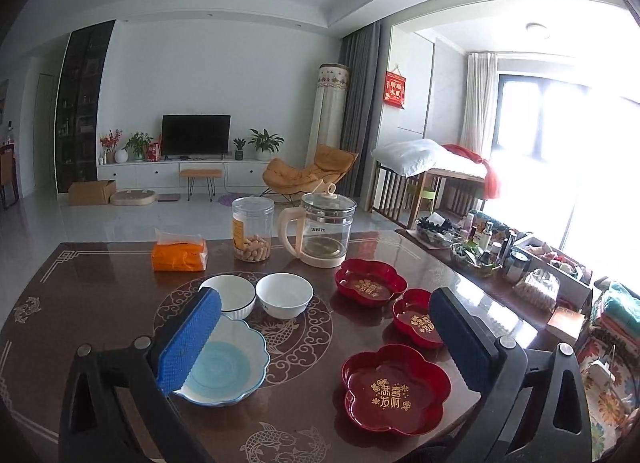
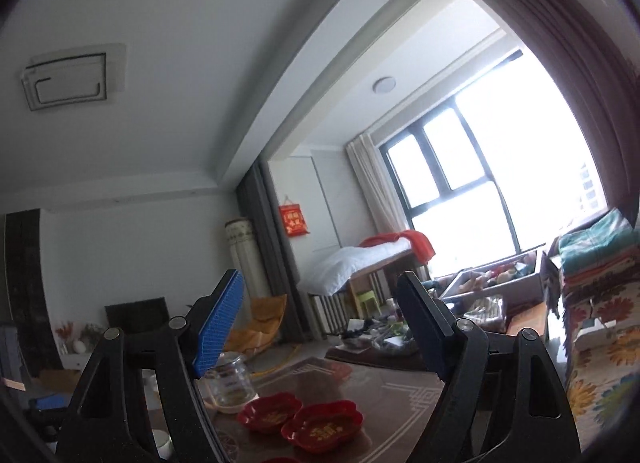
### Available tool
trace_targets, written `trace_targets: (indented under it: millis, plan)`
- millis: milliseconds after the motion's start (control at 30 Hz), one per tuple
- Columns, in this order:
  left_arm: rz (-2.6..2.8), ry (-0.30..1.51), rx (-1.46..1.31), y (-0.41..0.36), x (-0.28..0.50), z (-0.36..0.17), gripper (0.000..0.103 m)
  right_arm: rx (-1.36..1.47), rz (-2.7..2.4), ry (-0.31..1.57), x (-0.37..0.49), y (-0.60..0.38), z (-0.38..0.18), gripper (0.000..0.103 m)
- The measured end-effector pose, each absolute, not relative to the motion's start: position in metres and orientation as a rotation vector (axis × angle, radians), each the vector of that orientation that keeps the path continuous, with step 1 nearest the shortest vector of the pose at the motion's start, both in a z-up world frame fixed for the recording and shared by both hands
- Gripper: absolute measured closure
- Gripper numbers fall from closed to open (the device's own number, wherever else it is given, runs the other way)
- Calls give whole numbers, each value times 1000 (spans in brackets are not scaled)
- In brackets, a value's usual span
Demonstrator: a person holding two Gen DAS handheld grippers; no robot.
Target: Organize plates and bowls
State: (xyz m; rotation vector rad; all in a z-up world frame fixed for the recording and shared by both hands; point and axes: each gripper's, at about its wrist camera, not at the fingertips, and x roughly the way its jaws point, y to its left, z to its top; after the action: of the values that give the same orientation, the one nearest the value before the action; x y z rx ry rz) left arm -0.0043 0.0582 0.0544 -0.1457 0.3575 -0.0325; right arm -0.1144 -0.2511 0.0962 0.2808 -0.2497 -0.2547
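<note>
On the dark patterned table (image 1: 100, 303) sit a scalloped white bowl with a blue centre (image 1: 228, 367), a white bowl with a dark rim (image 1: 234, 295) and a plain white bowl (image 1: 285, 295). Three red flower-shaped plates lie to the right: far (image 1: 370, 282), middle (image 1: 416, 319), near (image 1: 394, 387). My left gripper (image 1: 324, 339) is open and empty above the table, its left pad over the scalloped bowl. My right gripper (image 2: 320, 319) is open and empty, raised and tilted up; two red plates (image 2: 269, 411) (image 2: 322, 425) show below it.
A tissue pack (image 1: 180, 255), a snack jar (image 1: 252, 229) and a glass kettle (image 1: 324, 231) stand at the table's far side. A cluttered side table (image 1: 492, 251) runs along the right. The kettle also shows in the right wrist view (image 2: 232, 383).
</note>
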Motion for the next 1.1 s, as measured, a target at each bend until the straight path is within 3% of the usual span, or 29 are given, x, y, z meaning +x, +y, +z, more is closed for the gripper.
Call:
trace_targets:
  millis: [300, 567, 867, 1100]
  plan:
    - [-35, 372, -76, 38, -12, 46, 0, 166, -324, 142, -63, -256, 70, 21]
    - [-35, 374, -157, 47, -13, 46, 0, 140, -316, 162, -68, -249, 61, 21]
    - [-56, 366, -210, 66, -6, 51, 0, 159, -262, 37, -90, -244, 74, 21]
    - [21, 362, -137, 94, 1, 54, 0, 128, -299, 40, -97, -255, 82, 21]
